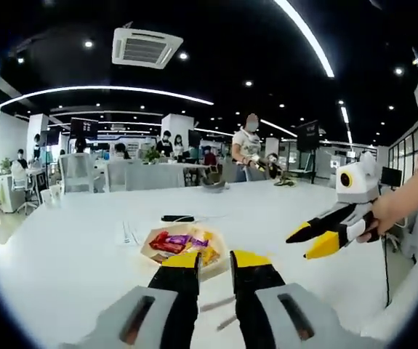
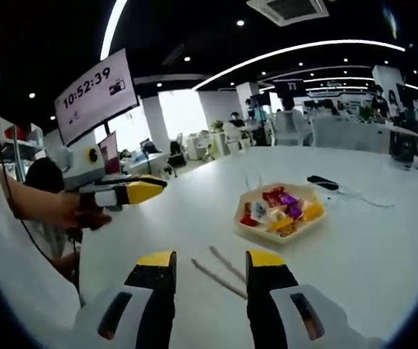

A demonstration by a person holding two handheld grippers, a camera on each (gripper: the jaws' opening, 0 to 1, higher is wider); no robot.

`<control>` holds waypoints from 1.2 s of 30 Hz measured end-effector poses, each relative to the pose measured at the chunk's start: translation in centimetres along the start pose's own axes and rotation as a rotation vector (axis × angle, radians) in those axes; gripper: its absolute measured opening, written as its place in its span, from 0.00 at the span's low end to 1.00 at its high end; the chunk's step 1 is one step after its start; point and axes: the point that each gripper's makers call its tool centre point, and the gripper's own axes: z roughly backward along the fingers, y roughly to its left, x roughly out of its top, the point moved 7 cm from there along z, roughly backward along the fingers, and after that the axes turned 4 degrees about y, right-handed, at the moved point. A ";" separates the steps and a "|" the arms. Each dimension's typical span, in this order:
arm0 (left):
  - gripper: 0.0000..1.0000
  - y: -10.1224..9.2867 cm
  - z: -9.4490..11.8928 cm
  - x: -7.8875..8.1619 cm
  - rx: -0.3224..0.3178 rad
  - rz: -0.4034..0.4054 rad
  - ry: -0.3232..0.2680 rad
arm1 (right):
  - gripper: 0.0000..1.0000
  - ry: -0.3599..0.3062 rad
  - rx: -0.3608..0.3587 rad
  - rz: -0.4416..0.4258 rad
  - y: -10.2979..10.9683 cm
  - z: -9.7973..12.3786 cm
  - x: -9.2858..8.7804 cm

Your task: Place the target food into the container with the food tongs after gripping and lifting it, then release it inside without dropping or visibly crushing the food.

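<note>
1. Nearest us in the right gripper view, our right gripper (image 2: 210,270) hovers with its jaws parted, holding nothing.
2. Just past it, thin tongs (image 2: 221,273) lie flat on the white table (image 2: 383,240).
3. Our left gripper (image 1: 214,263) is likewise spread and unloaded.
4. Farther on, a shallow tray (image 2: 281,215) holds wrapped candies (image 2: 275,205).
5. A dark phone (image 2: 323,182) lies beyond.

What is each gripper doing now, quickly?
Left gripper: open, holding nothing, above the table near the tray.
Right gripper: open, holding nothing, over the tongs.
</note>
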 end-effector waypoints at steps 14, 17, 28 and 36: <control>0.99 1.3 1.2 0.8 0.081 -0.009 -0.016 | 0.55 -0.063 -0.157 0.015 -1.1 4.6 0.2; 0.99 1.1 1.7 0.7 0.060 0.039 -0.008 | 0.64 -0.078 -0.184 0.017 -1.1 5.7 0.2; 0.99 0.9 4.8 1.6 -0.110 0.199 -0.067 | 0.74 -0.125 -0.184 0.005 -1.7 10.3 1.1; 0.99 2.9 6.6 0.1 -0.053 0.140 0.037 | 0.77 -0.130 -0.206 -0.019 -2.3 12.3 0.3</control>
